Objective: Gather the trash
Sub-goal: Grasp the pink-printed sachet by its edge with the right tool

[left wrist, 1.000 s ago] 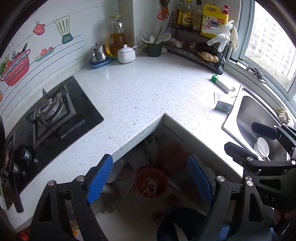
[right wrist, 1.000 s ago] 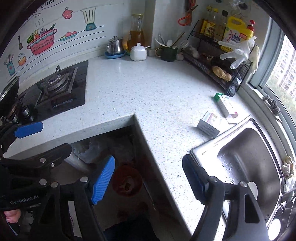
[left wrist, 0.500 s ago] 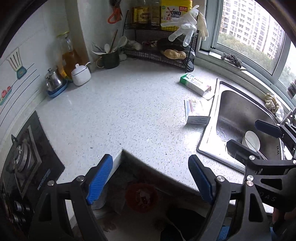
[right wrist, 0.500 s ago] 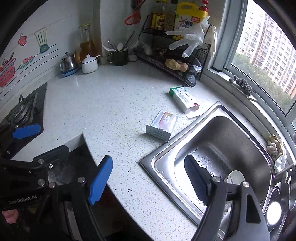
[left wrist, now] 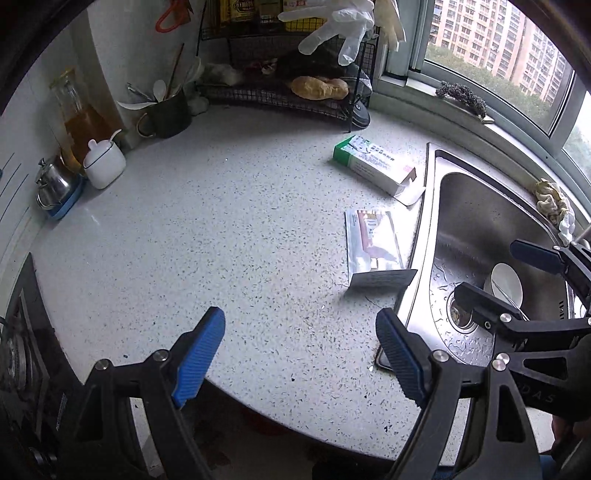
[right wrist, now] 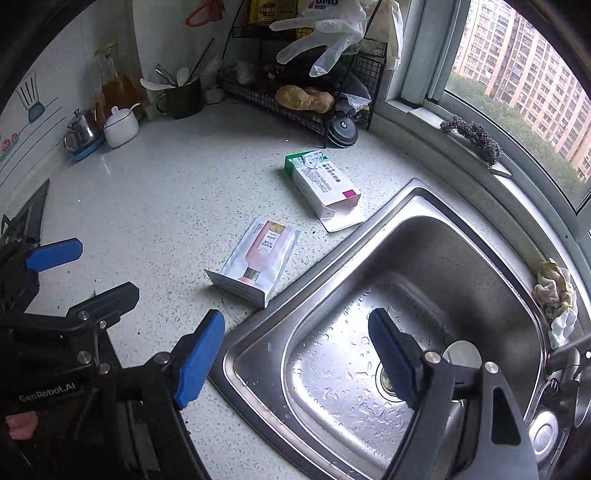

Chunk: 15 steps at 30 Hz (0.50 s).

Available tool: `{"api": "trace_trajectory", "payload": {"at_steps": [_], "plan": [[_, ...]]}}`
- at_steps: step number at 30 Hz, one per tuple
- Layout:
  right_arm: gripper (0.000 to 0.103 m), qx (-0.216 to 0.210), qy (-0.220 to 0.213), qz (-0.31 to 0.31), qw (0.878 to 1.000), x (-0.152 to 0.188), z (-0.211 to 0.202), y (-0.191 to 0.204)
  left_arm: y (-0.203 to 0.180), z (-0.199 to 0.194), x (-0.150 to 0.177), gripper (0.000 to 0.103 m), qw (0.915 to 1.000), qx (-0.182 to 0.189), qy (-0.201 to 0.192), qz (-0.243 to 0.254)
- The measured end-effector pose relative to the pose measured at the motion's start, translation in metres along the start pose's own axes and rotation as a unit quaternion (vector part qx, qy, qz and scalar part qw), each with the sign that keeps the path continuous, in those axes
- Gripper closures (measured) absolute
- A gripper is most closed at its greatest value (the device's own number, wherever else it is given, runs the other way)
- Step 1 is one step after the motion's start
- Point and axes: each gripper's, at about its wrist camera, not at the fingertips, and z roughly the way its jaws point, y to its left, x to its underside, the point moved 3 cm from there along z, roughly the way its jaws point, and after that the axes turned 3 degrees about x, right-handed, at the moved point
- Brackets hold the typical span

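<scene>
Both views have swung from the floor bin to the countertop [left wrist: 221, 229]. Your right gripper [right wrist: 295, 354] and left gripper [left wrist: 301, 350] gape empty; the pink carton [right wrist: 258, 262] lies ahead-left beside the sink [right wrist: 406, 206], lengthwise away, nearer your right.

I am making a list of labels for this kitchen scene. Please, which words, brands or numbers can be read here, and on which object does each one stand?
"GenRobot.AI": on the body of the left gripper, seen from the right wrist.
"OMO", top cut off: on the yellow bottle in the wire rack.
Partial letters "DAS": on the right gripper.
Green-and-white box: print too small to read.
Pink-and-white box: print too blurred to read.
</scene>
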Motion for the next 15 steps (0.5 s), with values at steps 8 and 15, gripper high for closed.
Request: {"api": "trace_trajectory", "payload": {"at_steps": [8,15], "plan": [[0.025,-0.047,0.033,-0.059,0.997,-0.008,0.035,0.027,0.031,0.031,0.018,0.021,0.9973,-0.024,0.041,-0.056],[0.025,-0.076,0.057,-0.112,0.989,-0.015,0.062,0.05,0.05,0.054,0.03,0.021,0.9938,-0.038,0.057,-0.088]]}}
